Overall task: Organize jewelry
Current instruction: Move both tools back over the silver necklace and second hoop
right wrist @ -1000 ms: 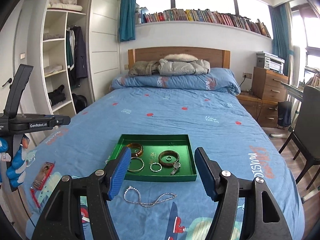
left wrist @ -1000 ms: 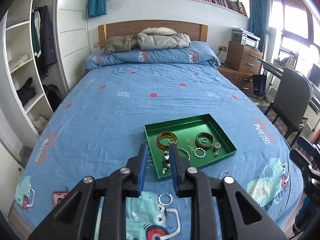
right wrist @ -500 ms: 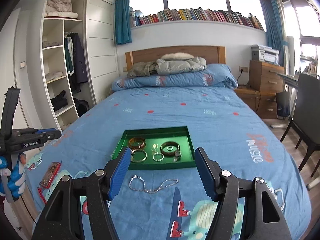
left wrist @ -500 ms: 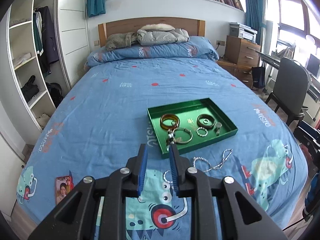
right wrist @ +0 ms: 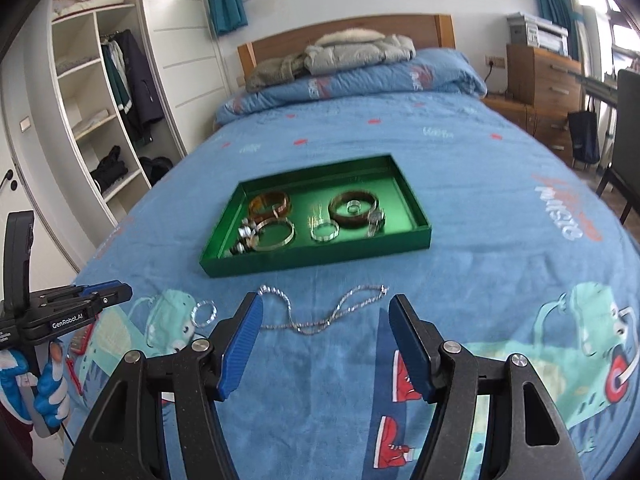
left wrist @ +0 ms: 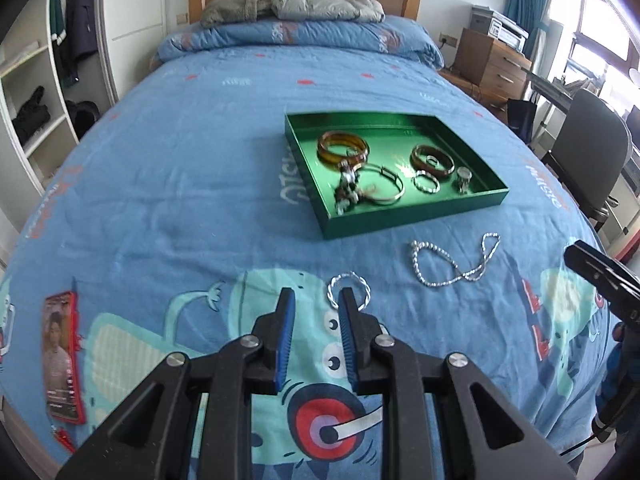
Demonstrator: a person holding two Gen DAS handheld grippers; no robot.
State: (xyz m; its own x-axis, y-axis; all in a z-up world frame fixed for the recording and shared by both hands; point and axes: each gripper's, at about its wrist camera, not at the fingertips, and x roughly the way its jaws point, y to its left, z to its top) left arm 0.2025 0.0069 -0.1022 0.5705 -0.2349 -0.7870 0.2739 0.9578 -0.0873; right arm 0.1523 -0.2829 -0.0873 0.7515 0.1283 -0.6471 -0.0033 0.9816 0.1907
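Tray (left wrist: 416, 222): green. Bedspread (left wrist: 180, 184): blue, red dots, teal cartoon prints. Chain (right wrist: 320, 312): silver. Bangle (left wrist: 342, 148): amber. Gripper pads (right wrist: 240, 344): blue.

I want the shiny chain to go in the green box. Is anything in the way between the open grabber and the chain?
No. The right gripper is open, and the silver chain lies on bare blue bedspread just ahead of it. The green tray sits right behind; only its low front wall must be cleared.

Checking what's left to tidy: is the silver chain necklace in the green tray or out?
Out. The silver chain necklace lies spread on the blue bedspread, in front of the green tray.
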